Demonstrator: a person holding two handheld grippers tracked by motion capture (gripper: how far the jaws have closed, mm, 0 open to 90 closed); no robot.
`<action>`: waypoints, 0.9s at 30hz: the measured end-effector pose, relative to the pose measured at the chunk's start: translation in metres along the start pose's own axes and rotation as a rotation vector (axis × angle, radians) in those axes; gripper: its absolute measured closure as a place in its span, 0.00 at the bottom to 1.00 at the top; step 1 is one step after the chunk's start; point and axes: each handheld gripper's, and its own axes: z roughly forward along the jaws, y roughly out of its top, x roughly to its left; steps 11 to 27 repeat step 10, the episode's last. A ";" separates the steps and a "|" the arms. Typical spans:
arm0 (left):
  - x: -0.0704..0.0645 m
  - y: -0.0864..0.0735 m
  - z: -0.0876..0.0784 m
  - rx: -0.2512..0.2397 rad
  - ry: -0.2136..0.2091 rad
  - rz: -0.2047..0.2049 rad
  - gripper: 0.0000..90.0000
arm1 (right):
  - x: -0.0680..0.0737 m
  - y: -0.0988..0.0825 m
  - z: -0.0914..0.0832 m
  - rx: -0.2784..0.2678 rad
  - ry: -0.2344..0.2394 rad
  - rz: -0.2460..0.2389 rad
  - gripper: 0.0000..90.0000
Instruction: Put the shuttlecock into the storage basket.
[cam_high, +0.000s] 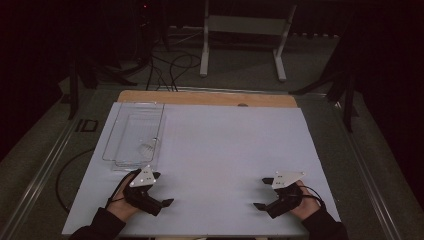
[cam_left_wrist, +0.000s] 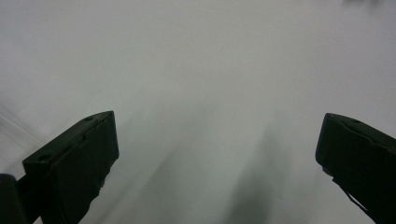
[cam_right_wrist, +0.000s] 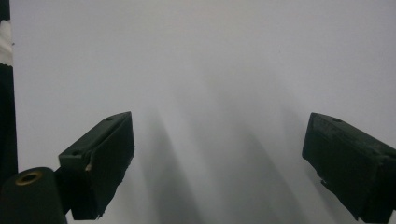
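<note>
A clear plastic tray (cam_high: 134, 134) lies at the left of the white table top (cam_high: 220, 145), with something small and pale inside it that I cannot make out. My left gripper (cam_high: 162, 189) rests near the front left of the table, just below the tray, with its jaws wide apart and nothing between them. My right gripper (cam_high: 262, 193) sits near the front right, also open and holding nothing. In the left gripper view the left gripper (cam_left_wrist: 217, 154) looks onto bare white surface. In the right gripper view the right gripper (cam_right_wrist: 217, 161) does too.
A wooden strip (cam_high: 207, 97) runs along the table's far edge. Beyond it stand a white metal frame (cam_high: 242, 35) and loose cables (cam_high: 167, 67) on the dark floor. A metal rail (cam_high: 40, 170) runs along the left side.
</note>
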 end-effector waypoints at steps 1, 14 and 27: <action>-0.001 0.000 0.001 -0.002 0.006 0.003 0.00 | 0.000 0.000 0.000 0.002 -0.001 -0.003 0.10; -0.003 -0.001 0.004 -0.008 0.008 0.000 0.00 | 0.000 0.000 0.001 0.005 -0.001 -0.002 0.10; -0.003 -0.001 0.004 -0.008 0.008 0.000 0.00 | 0.000 0.000 0.001 0.005 -0.001 -0.002 0.10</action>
